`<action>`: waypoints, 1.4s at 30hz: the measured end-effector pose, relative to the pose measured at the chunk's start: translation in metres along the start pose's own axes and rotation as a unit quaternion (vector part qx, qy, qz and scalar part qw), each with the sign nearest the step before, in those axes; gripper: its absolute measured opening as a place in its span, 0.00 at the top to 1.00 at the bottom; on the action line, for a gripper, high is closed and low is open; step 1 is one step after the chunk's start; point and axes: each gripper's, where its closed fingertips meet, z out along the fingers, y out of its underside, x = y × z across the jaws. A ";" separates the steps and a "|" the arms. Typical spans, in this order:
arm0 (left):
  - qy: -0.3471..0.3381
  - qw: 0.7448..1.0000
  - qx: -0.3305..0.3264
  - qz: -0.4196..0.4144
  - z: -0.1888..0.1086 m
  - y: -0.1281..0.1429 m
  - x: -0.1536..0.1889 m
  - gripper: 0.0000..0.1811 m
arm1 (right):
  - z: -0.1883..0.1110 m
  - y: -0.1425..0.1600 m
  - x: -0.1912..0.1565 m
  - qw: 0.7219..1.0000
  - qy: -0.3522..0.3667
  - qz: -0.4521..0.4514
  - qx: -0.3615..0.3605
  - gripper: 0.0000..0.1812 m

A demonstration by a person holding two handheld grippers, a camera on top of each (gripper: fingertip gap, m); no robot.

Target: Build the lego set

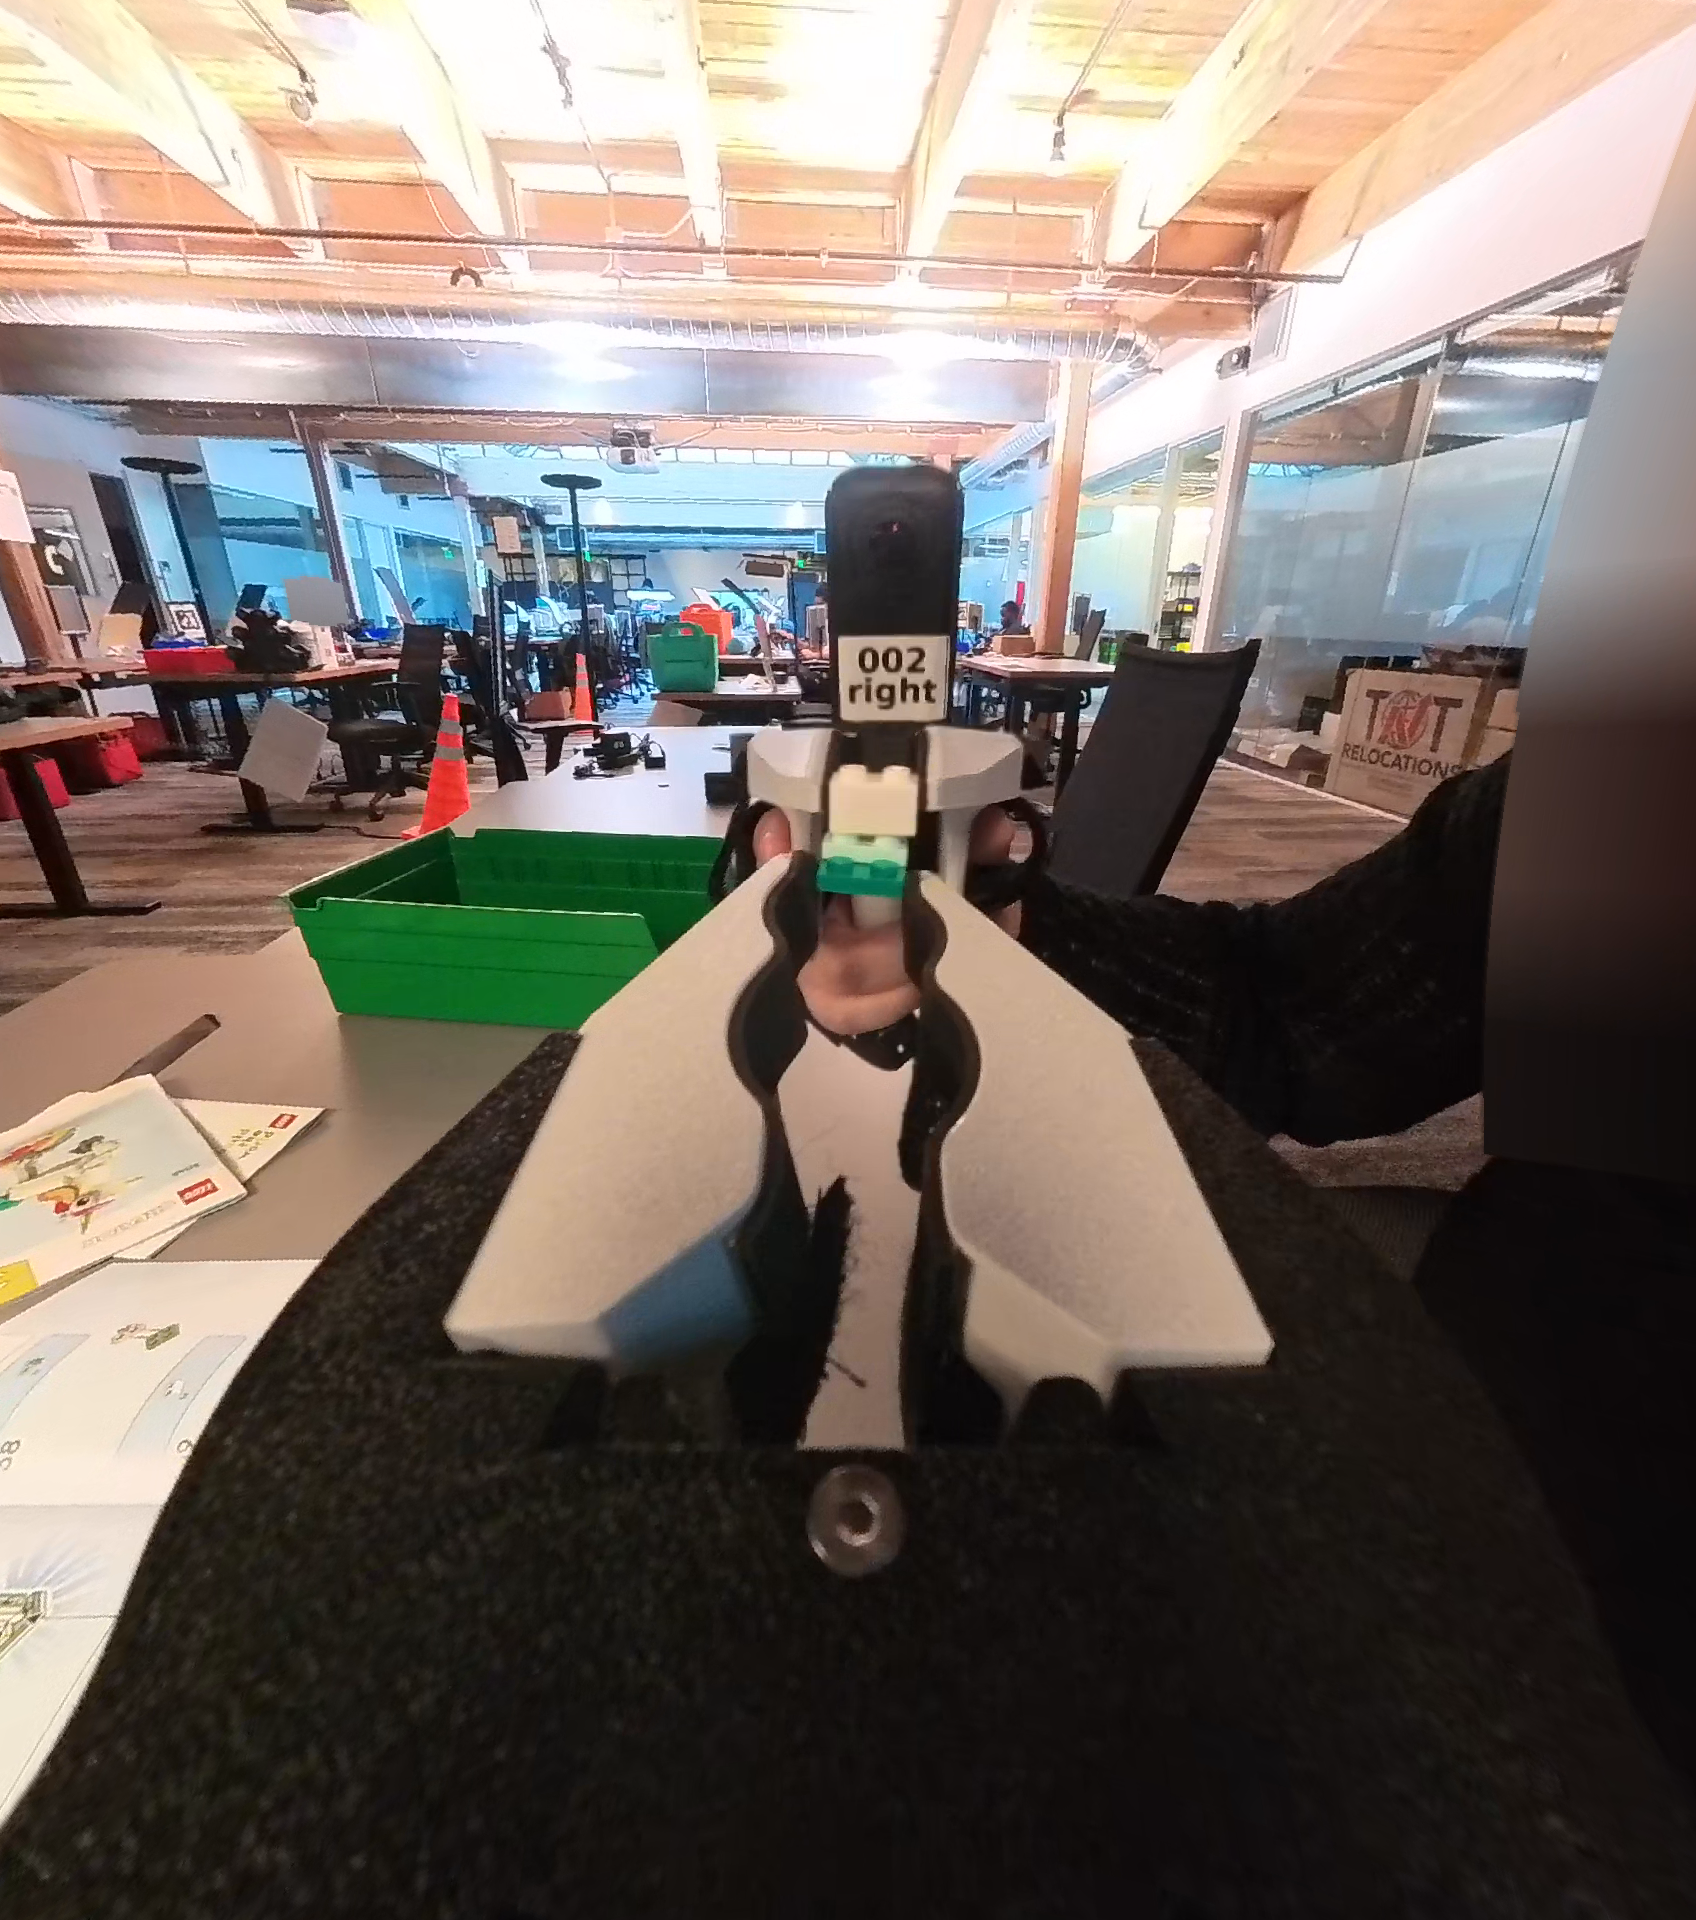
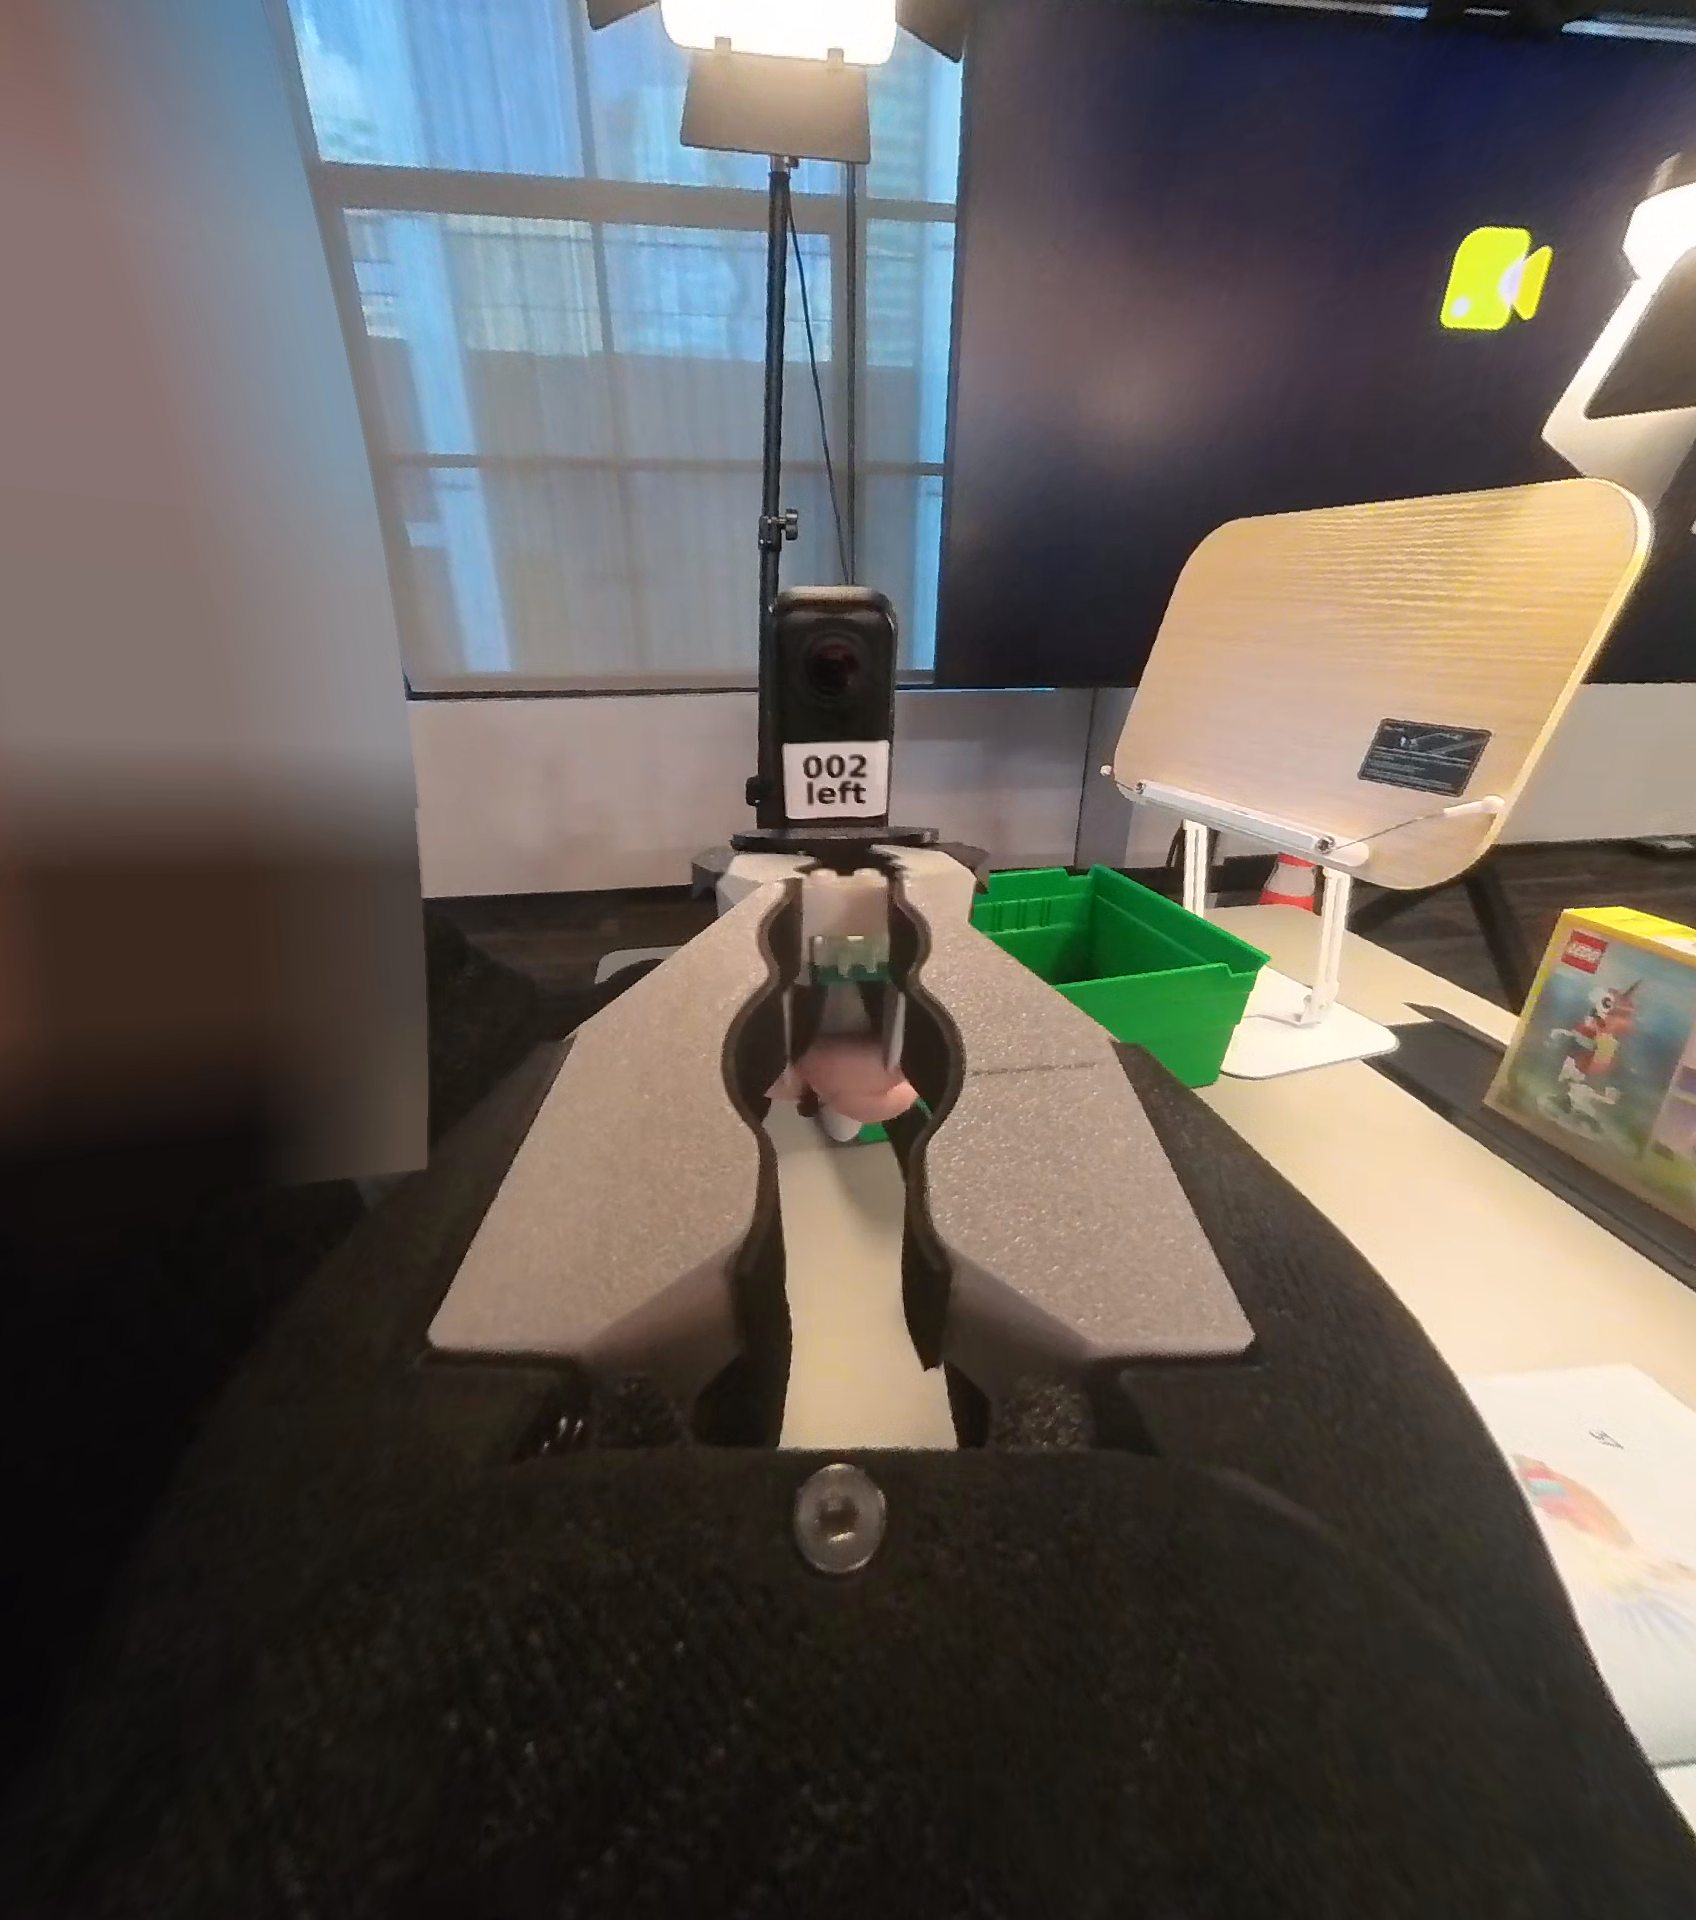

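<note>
Left hand-held gripper (image 1: 859, 883) nearly closed, tips pinching a green lego piece (image 1: 862, 865), white brick (image 1: 872, 802) stacked directly above it, right hand-held gripper (image 2: 849, 951) likewise clamped on the same small assembly, green bin (image 1: 485, 935) on counter (image 1: 387, 1070) behind, contents hidden.

The two wrist views are aimed at each other at close range; the green plastic bin (image 1: 480, 940) (image 2: 1124, 971) is shared.
</note>
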 end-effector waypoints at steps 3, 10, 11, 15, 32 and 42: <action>-0.001 1.000 0.003 0.001 -0.001 -0.002 0.000 0.93 | 0.000 0.001 0.002 1.000 0.004 -0.001 0.002 0.92; -0.002 1.000 0.000 0.002 -0.001 -0.001 -0.001 0.92 | 0.000 0.003 0.003 1.000 0.011 -0.012 -0.005 0.92; -0.002 1.000 -0.001 0.002 -0.001 0.000 -0.001 0.92 | 0.000 0.003 0.003 1.000 0.012 -0.013 -0.007 0.92; -0.002 1.000 -0.002 0.003 0.000 0.000 -0.001 0.92 | 0.001 0.007 0.003 1.000 0.013 -0.016 -0.016 0.91; 0.001 1.000 0.001 -0.014 -0.002 -0.002 -0.003 0.92 | -0.008 0.014 0.018 0.923 0.139 -0.341 -0.108 0.55; 0.004 1.000 -0.009 -0.023 0.000 0.004 -0.003 0.92 | 0.002 0.024 0.017 0.643 0.202 -0.700 -0.235 0.64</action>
